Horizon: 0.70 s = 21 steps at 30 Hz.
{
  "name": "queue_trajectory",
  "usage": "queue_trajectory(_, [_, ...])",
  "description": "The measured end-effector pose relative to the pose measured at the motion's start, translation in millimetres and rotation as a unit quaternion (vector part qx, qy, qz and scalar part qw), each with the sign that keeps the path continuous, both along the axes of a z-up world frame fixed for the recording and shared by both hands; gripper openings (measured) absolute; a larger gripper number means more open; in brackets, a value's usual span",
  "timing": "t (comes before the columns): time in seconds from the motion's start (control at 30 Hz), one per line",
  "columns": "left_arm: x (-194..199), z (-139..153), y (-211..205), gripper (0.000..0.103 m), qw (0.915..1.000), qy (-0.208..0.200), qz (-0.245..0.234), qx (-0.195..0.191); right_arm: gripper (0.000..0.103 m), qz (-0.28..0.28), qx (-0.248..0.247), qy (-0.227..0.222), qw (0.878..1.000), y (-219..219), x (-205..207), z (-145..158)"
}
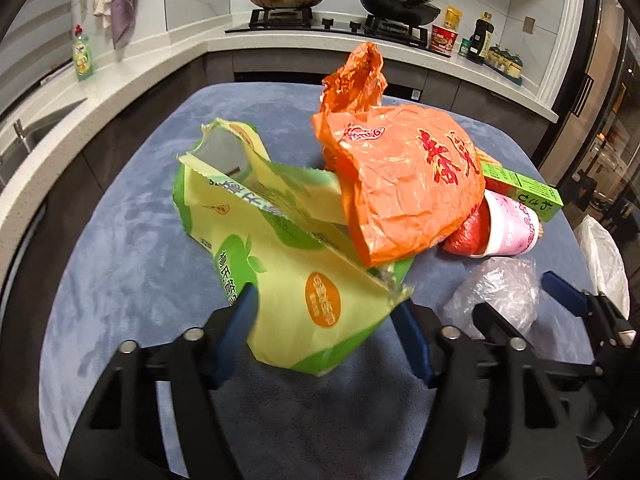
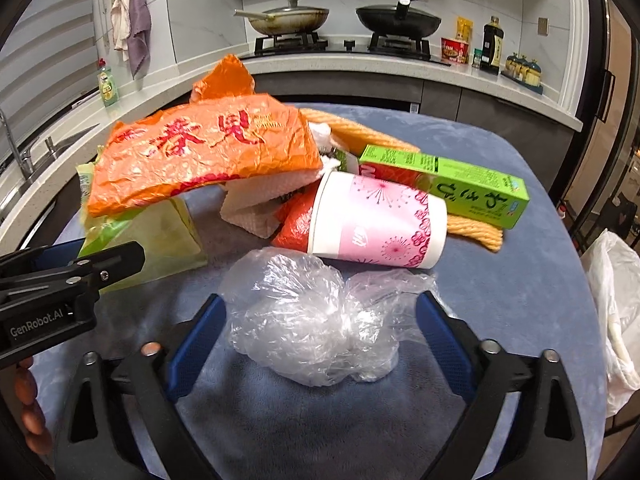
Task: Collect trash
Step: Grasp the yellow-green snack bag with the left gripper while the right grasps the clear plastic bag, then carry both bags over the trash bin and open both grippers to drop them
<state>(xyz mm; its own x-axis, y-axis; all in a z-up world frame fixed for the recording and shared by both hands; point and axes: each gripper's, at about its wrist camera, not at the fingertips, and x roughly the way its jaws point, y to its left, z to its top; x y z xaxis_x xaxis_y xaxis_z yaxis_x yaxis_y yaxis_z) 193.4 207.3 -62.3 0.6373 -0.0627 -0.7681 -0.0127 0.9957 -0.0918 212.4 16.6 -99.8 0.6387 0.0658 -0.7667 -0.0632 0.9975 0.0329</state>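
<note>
Two wrist views of 1 blue-covered worktop (image 1: 120, 280) in a kitchen, with the trash in a loose heap on it.

Left hand-held gripper (image 1: 326, 308): jaws partly spread on either side of the near corner of the green-yellow bag (image 1: 288, 264). The left finger (image 1: 240, 312) lies against the bag's edge; whether the pads press on it cannot be told, so no firm pinch is claimed.

Right hand-held gripper (image 2: 322, 328): jaws spread wide around the clear bag (image 2: 316, 320), which rests on the worktop. A gap shows at the left pad; the right pad sits at the film's edge, contact unclear.

Remaining heap: orange bag (image 2: 204, 152) draped over the green-yellow bag and a folded tissue (image 2: 256, 208); pink cup (image 2: 376, 220) on its side, just behind the clear bag; green box (image 2: 460, 180) leaning over the cup; yellow rope (image 2: 476, 232) beneath the box; a red wrapper (image 2: 296, 224) touching the cup.

Progress, judged: early. Nothing appears lifted or gathered yet; all pieces lie on the worktop. The 2 nearest bags look to be the first picks, and at least 6 other pieces are left.

Hard to make out: the white bag (image 2: 616, 312) at the right edge is cut off, so whether it serves as the collecting bag is uncertain. What the orange bag holds is hidden, as is the rope's middle.
</note>
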Motion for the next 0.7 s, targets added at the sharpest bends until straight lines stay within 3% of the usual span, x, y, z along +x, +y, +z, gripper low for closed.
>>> queue_trajectory(0.17, [-4,1,-2,0.031,0.9999,-0.002,-0.011,-0.009,0.06,-0.002,0.018,0.016,1.0,-3,1,-5])
queue_trajectory(0.33, [-15,4,-4,0.018,0.9998,-0.005,-0.014,-0.013,0.039,0.0,0.033,0.016,0.999,-6,-4,1])
queue_trajectory(0.53, [-35,14,-2,0.011,0.9997,-0.012,-0.014,-0.018,0.021,0.005,0.051,0.01,0.999,-11,-17,12])
queue_trajectory(0.7, [-57,27,-6,0.01,0.9993,-0.022,-0.022,-0.019,0.017,0.005,0.061,-0.007,0.998,-18,-31,28])
